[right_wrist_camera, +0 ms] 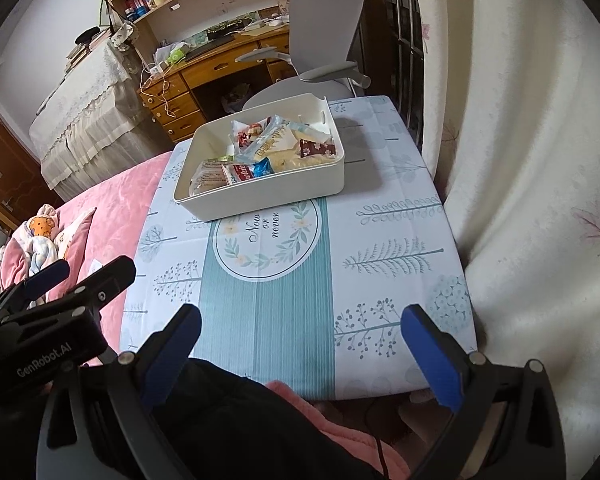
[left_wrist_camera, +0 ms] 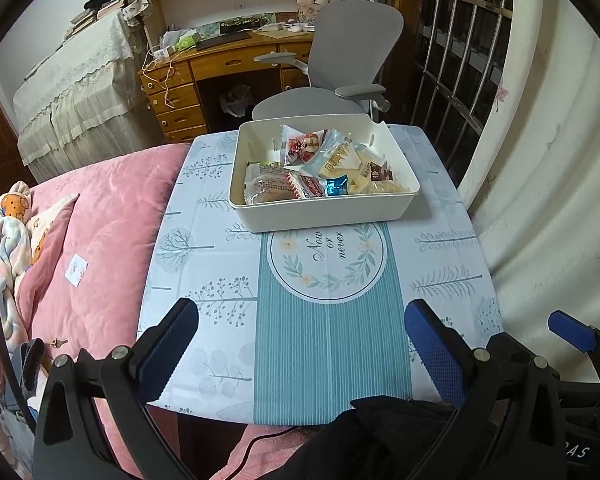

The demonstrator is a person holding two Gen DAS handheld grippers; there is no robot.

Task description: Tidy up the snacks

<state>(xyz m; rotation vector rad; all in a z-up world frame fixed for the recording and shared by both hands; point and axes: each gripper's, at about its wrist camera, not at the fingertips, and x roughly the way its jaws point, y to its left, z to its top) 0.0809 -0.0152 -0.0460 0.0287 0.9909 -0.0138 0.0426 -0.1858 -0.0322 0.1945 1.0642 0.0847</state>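
Observation:
A white plastic bin stands at the far end of a small table covered with a tree-print cloth. Several wrapped snacks lie inside it, among them a bread pack and a blue-wrapped sweet. My left gripper is open and empty above the near edge of the table. My right gripper is open and empty beside it, also at the near edge. Both are well short of the bin.
A pink quilt covers the bed left of the table, with a pillow and soft blanket. A grey office chair and wooden desk stand behind. A curtain hangs on the right.

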